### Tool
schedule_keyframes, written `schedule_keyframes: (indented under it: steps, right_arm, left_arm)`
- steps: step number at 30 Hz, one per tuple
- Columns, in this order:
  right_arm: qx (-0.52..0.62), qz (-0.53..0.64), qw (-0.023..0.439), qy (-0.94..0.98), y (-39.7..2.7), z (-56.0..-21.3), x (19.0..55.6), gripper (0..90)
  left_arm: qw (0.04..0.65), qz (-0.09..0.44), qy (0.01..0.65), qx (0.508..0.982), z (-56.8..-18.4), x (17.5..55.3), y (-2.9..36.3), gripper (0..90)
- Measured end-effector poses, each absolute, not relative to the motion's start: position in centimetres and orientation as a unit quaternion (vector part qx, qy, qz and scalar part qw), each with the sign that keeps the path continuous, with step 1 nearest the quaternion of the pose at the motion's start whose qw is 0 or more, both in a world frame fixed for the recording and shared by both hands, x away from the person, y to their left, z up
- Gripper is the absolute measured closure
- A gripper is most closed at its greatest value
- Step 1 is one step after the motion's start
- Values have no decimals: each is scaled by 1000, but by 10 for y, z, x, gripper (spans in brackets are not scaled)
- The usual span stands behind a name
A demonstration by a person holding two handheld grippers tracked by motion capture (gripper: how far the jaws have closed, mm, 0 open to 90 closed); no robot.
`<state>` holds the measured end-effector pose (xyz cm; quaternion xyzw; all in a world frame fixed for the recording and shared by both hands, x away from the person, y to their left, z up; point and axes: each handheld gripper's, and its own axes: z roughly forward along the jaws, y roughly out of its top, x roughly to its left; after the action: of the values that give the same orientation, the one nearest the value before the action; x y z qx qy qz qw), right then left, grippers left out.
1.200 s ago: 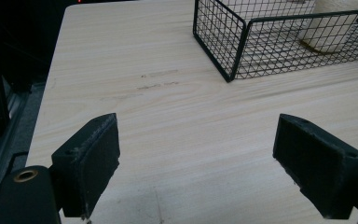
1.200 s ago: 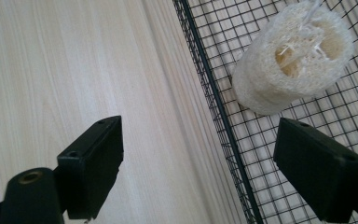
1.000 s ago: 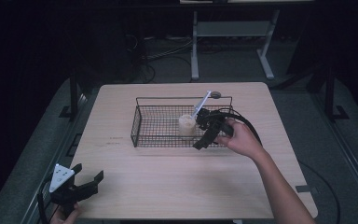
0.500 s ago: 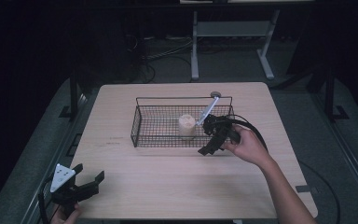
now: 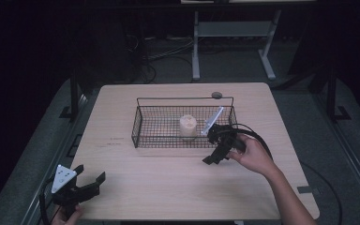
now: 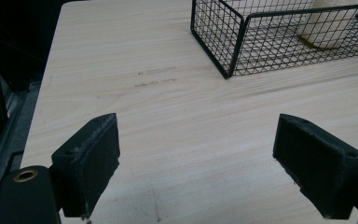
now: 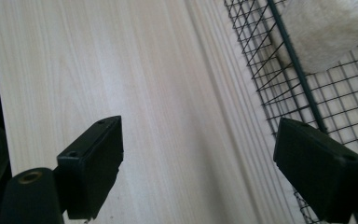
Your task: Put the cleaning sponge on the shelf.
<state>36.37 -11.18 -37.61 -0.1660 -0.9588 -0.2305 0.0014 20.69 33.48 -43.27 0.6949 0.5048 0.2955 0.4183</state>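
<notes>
A black wire basket (image 5: 150, 126) stands in the middle of the light wooden table (image 5: 122, 108). A cream, fuzzy, cylinder-like object (image 5: 188, 125) sits upright inside it, right of centre. My right gripper (image 5: 212, 157) hovers open just in front of the basket's right front corner, held by a hand. In the right gripper view the gripper (image 7: 200, 168) is empty over bare wood, with the basket (image 7: 293, 70) and cream object (image 7: 331, 28) at the upper right. My left gripper (image 5: 90, 172) is open and empty at the table's front left corner, facing the basket (image 6: 233, 42).
A small dark round disc (image 5: 216, 95) lies on the table behind the basket's back rim. A cable (image 5: 258, 138) loops from the right gripper. Beyond the table's far edge the floor is dark, with metal frame legs (image 5: 196, 51) and cables.
My right gripper has drawn back from over the basket toward the front of the table, empty. The cream object stays in the basket. The left gripper has not moved.
</notes>
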Motion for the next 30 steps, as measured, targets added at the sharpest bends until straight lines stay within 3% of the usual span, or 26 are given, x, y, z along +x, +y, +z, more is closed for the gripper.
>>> schedule_keyframes:
  steps: [30]
  right_arm:
    - [-186, -247, -3, -951, -154, -410, 322, 152]
  left_arm:
    - [412, 293, 500, 703, -434, 207, 331, 138]
